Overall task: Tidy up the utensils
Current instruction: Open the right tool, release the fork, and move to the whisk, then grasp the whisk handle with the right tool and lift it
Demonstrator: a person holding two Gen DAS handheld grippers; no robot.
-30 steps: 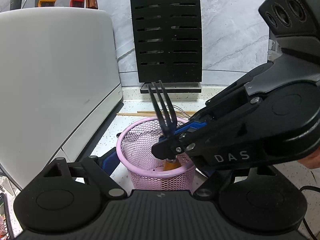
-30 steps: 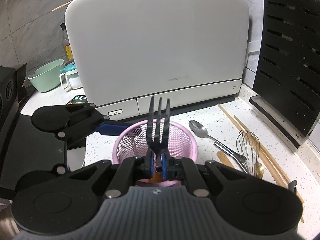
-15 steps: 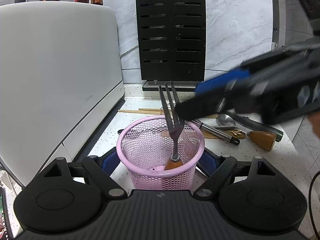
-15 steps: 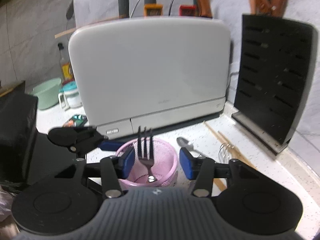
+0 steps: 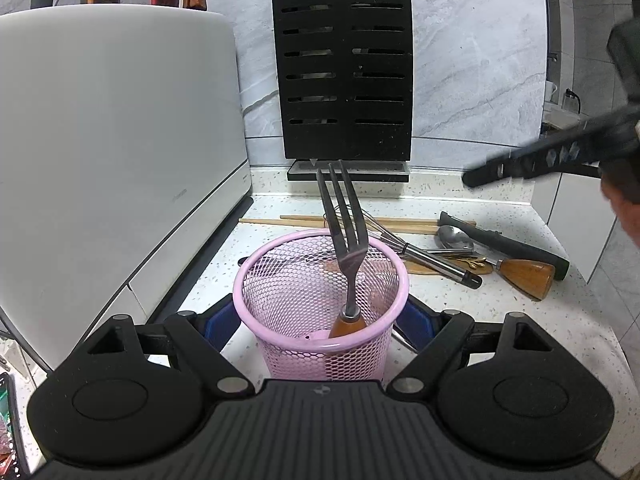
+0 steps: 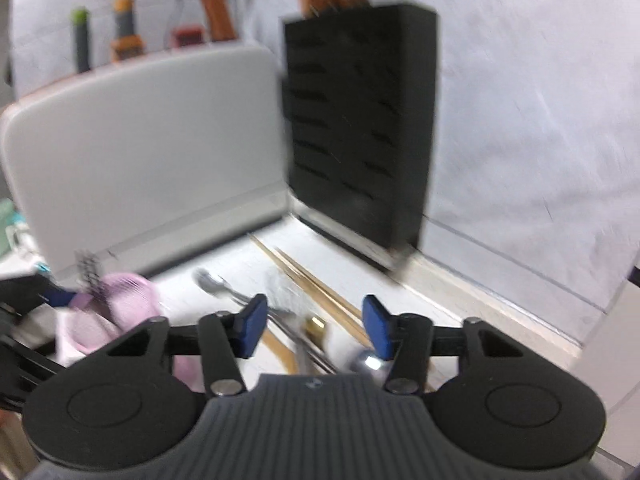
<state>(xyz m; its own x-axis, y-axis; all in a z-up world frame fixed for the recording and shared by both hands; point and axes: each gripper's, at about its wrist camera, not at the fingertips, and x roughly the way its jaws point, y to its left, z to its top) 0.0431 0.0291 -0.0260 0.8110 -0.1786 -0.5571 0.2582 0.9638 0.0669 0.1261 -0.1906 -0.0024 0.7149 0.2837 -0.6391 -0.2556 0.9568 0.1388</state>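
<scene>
A pink mesh basket (image 5: 256,264) stands on the speckled counter, and my left gripper (image 5: 320,320) is shut on it, a blue pad on each side. A fork (image 5: 344,232) with a wooden handle stands in it, tines up, leaning on the far rim. To the right lie chopsticks (image 5: 304,221), a whisk (image 5: 420,252), a spoon (image 5: 454,236) and a wooden-handled tool (image 5: 528,276). My right gripper (image 6: 315,330) is open and empty above those loose utensils, blurred by motion. The basket (image 6: 128,292) sits at its lower left.
A big white appliance (image 5: 112,140) fills the left side. A black slotted knife block (image 5: 344,80) stands against the grey wall behind the basket. The right gripper's arm (image 5: 560,152) and a hand (image 5: 624,200) show at the right edge.
My right gripper let go of the fork, which now stands in the basket, then opened and swung away to the right over the loose utensils. The left gripper kept still on the basket.
</scene>
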